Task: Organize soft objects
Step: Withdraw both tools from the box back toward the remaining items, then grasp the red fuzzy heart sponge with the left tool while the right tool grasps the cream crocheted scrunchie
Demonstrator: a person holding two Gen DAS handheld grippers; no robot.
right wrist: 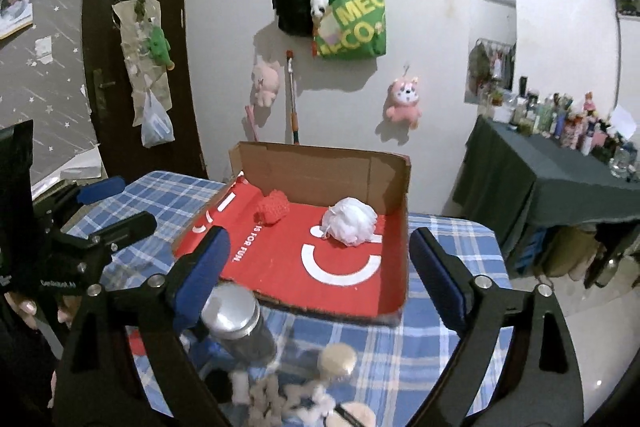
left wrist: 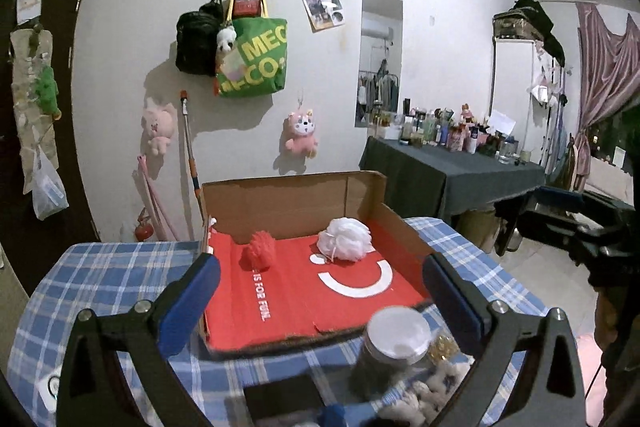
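Note:
A cardboard box with a red floor (left wrist: 288, 307) (right wrist: 280, 255) stands open on the plaid table. Inside lie a red knitted soft object (left wrist: 260, 250) (right wrist: 274, 207) and a white mesh pouf (left wrist: 346, 239) (right wrist: 352, 221). My left gripper (left wrist: 320, 303) is open and empty, in front of the box. My right gripper (right wrist: 320, 271) is open and empty, also in front of the box. A fluffy white plush (left wrist: 424, 395) (right wrist: 280, 397) lies on the table below the grippers, blurred.
A jar with a silver lid (left wrist: 394, 343) (right wrist: 236, 315) stands near the box's front edge, beside a smaller jar with a tan lid (right wrist: 338, 359). A dark-clothed table with several bottles (left wrist: 448, 163) stands to the right. Bags and plush toys hang on the wall.

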